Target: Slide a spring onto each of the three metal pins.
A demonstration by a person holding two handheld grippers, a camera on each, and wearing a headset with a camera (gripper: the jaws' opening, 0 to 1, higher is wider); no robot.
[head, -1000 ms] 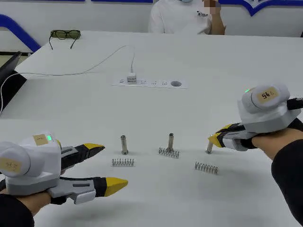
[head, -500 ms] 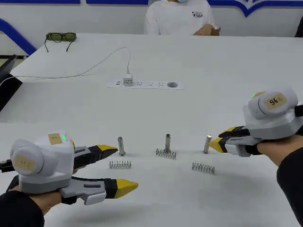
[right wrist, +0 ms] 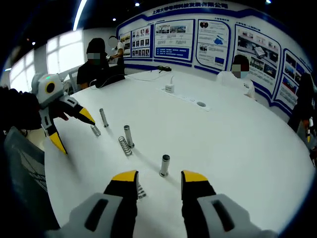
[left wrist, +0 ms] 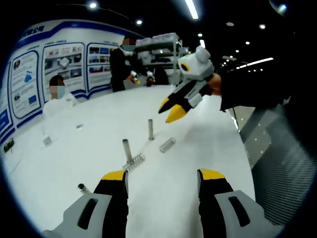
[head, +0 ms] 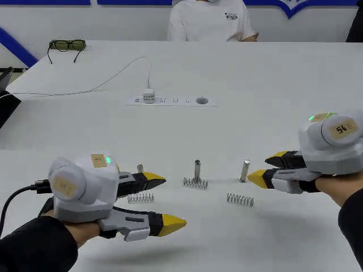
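Note:
Three metal pins stand upright in a row on the white table: left pin (head: 140, 168), middle pin (head: 197, 170), right pin (head: 244, 170). A spring lies flat near each: left spring (head: 140, 198), middle spring (head: 195, 183) against its pin's base, right spring (head: 240, 199). My left gripper (head: 173, 202) is open and holds nothing, its upper jaw just in front of the left pin and above the left spring. My right gripper (head: 260, 169) is open too, its tips just right of the right pin (right wrist: 164, 165). The right spring (right wrist: 139, 189) lies under the right gripper's left jaw.
A white power strip (head: 164, 100) with a plugged charger (head: 148, 93) and cable lies mid-table. Dark glasses (head: 63, 44) rest at the far left. A person in a white shirt (head: 207, 20) sits at the far edge. People stand in the background.
My left gripper has moved right and forward, up to the left pin and spring. The right gripper stays beside the right pin. The head camera has tilted, shifting the whole picture.

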